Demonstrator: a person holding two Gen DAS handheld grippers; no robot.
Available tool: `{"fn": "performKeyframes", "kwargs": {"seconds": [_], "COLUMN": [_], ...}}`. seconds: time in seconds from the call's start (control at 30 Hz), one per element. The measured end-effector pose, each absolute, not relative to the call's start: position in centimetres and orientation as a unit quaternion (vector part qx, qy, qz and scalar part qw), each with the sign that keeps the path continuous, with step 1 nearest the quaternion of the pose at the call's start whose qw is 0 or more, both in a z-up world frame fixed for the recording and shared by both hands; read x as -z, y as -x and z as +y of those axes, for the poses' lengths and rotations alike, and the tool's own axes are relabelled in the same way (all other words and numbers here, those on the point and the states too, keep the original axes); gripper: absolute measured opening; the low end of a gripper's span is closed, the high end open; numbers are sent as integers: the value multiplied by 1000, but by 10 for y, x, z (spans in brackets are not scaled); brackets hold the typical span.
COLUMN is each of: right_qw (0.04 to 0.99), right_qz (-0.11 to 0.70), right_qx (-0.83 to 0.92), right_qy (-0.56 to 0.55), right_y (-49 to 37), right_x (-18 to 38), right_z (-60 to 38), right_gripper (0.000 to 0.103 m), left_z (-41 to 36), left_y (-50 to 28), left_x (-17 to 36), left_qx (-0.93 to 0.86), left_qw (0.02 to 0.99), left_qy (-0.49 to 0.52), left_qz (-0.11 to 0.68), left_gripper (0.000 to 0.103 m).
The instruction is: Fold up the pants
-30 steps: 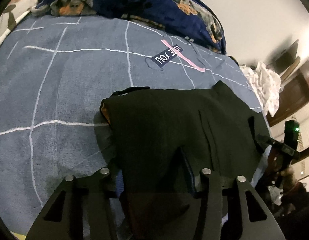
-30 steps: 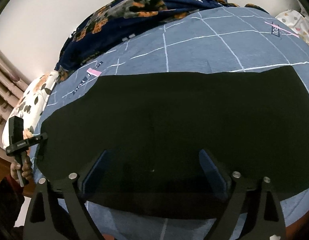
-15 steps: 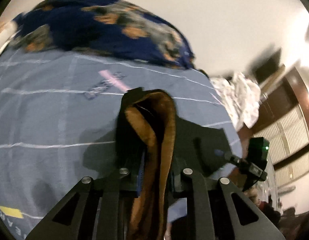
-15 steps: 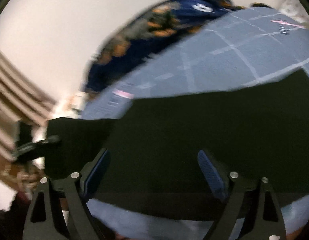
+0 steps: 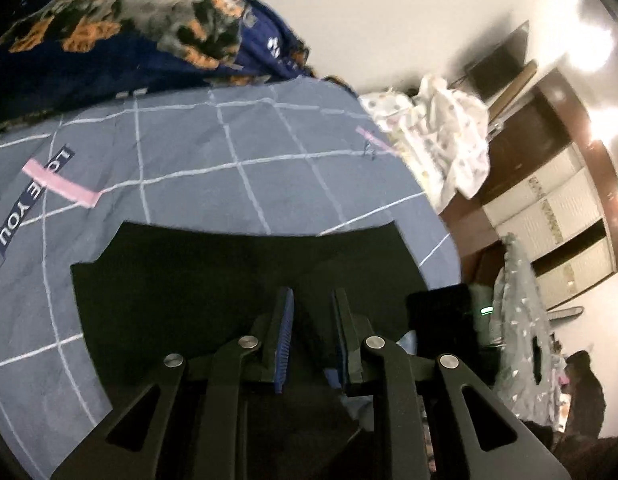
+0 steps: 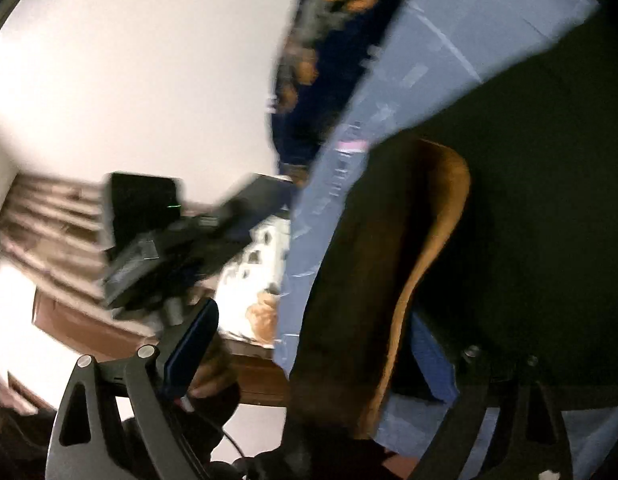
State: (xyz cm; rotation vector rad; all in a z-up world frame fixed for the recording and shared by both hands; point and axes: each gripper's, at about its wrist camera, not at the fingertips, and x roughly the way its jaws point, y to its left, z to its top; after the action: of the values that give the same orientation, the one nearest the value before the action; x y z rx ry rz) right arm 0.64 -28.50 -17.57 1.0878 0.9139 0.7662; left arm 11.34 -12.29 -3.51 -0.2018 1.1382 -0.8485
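Left gripper (image 5: pixel 311 332) has lifted the pants (image 5: pixel 213 272) edge across the bed (image 5: pixel 229 168), fingers clamped on cloth, right gripper (image 6: pixel 309 344) fingers wide apart.

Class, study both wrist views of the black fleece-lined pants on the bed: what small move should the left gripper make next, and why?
Probably carry the pinched end over and lower it onto the flat half. The left gripper, jaws just closing, seems to pinch the black fleece-lined pants. The raised fold shows its brown lining, and the rest lies flat on the blue-grey checked sheet.
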Motion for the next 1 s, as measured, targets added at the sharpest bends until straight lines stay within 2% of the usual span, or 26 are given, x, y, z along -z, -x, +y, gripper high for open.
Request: {"fn": "performKeyframes", "kwargs": {"seconds": [0.13, 0.23, 0.3, 0.33, 0.37, 0.43, 0.67, 0.77, 0.83, 1.0], "right_qw": [685, 694, 706, 713, 717, 712, 740, 771, 786, 790], "right_qz": [402, 411, 430, 448, 464, 494, 436, 407, 399, 382], "right_qx": [-352, -342, -323, -308, -296, -273, -282, -260, -226, -153], "right_qy": [-496, -482, -460, -443, -429, -417, -428, -415, -415, -455], "right_y": [-10, -13, -11, -12, -10, -13, -12, -10, -10, 15], "right_x": [177, 176, 176, 177, 179, 187, 136, 111, 109, 126], "right_z": [-285, -279, -275, -271, -269, -267, -300, -345, -380, -465], "right_gripper": [90, 89, 80, 65, 42, 19, 12, 9, 8, 4], "left_z": [-107, -84, -68, -60, -55, -40, -15, -27, -39, -73], "left_y": [-109, -103, -97, -95, -92, -88, -82, -80, -80, -75], "left_x": [25, 35, 47, 54, 59, 70, 73, 72, 74, 88], "left_qx": [362, 343, 331, 323, 315, 296, 278, 284, 292, 309], "left_qw": [788, 790, 790, 789, 790, 791, 785, 785, 781, 766], "left_qy": [56, 63, 69, 70, 68, 72, 120, 112, 107, 80], "left_qz": [494, 504, 512, 518, 522, 531, 540, 539, 542, 558], "left_gripper": [21, 23, 23, 23, 23, 23, 24, 31, 35, 35]}}
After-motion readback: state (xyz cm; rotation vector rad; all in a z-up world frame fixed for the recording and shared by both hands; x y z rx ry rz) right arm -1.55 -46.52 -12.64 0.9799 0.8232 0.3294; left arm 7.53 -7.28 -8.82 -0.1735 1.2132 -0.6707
